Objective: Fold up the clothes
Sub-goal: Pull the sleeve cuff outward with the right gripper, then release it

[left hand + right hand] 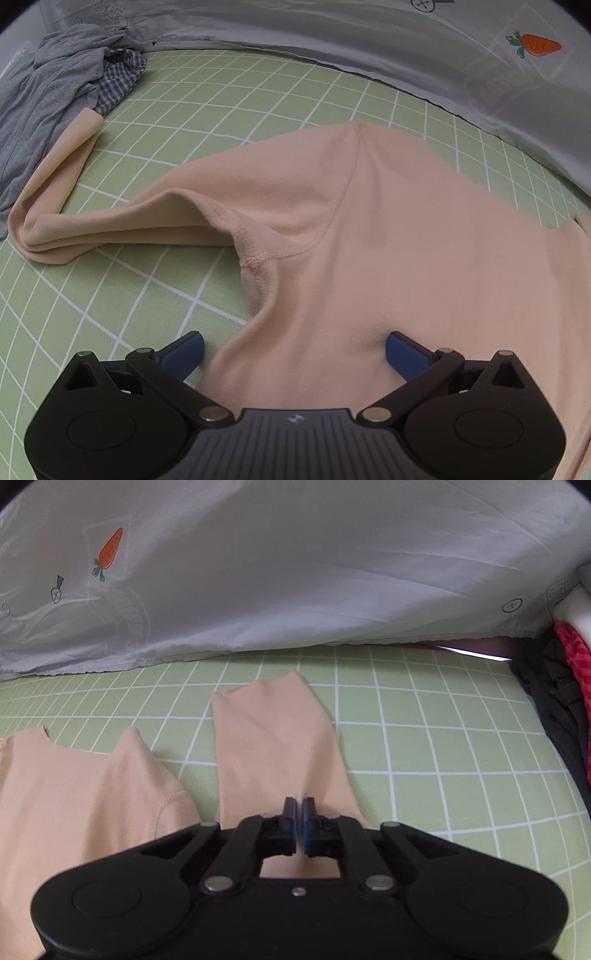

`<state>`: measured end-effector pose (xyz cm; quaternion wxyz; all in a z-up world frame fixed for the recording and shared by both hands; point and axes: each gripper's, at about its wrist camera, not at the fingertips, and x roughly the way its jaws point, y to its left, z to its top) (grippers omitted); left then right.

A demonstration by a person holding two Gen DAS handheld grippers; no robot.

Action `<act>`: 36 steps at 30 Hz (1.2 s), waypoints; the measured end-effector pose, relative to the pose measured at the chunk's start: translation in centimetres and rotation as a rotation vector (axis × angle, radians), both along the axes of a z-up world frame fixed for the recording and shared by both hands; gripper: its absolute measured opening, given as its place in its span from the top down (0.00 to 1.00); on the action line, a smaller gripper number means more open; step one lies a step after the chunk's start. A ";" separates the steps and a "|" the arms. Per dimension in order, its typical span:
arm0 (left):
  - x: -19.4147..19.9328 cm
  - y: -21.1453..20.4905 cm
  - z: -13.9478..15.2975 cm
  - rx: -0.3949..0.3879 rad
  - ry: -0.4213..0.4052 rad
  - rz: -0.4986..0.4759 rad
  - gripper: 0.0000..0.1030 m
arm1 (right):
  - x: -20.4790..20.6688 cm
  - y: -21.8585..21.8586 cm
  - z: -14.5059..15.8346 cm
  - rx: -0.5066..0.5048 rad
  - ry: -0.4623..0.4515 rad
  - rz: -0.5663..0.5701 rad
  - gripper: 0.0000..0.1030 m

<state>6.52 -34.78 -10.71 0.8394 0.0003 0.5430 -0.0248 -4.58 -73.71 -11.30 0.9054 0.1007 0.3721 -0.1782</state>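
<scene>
Peach long-sleeved top [388, 229], spread on a green grid mat [166, 122], worked by two claws.

Left claw [294, 349]: spread wide, its blue fingertips [184, 350] either side of the top's side edge below the armpit seam; nothing clamped. Right claw [298, 810]: blue pads pressed together over the right sleeve [273, 746]; whether cloth is pinched cannot be told. That sleeve lies straight ahead, cuff toward a grey sheet with a carrot print [109, 552]. Left sleeve [62, 192] is bent back, its cuff touching a grey garment [40, 99] heaped with checked cloth [118, 81]. Dark and red clothes [565, 686] sit at the mat's right edge.
</scene>
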 end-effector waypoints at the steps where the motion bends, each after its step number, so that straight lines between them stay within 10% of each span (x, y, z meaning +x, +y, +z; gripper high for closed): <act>1: 0.0 0.0 0.3 -0.005 -0.006 0.006 0.00 | -0.5 -0.1 0.5 -0.001 -0.016 -0.008 0.97; 10: -3.1 0.2 1.4 -0.006 -0.021 -0.025 0.00 | -13.4 -0.2 7.7 -0.073 -0.211 -0.206 0.97; 17: -6.6 -0.3 -0.1 0.043 0.058 -0.093 0.00 | -20.5 -0.4 4.3 0.062 -0.123 -0.365 0.94; 27: -7.3 -0.5 -0.3 0.041 0.068 -0.114 0.00 | -23.4 -1.6 0.5 0.280 -0.100 -0.552 0.36; 36: -7.6 -0.7 -0.2 0.037 0.044 -0.099 0.00 | -19.6 -2.4 -1.8 0.226 0.043 -0.508 0.25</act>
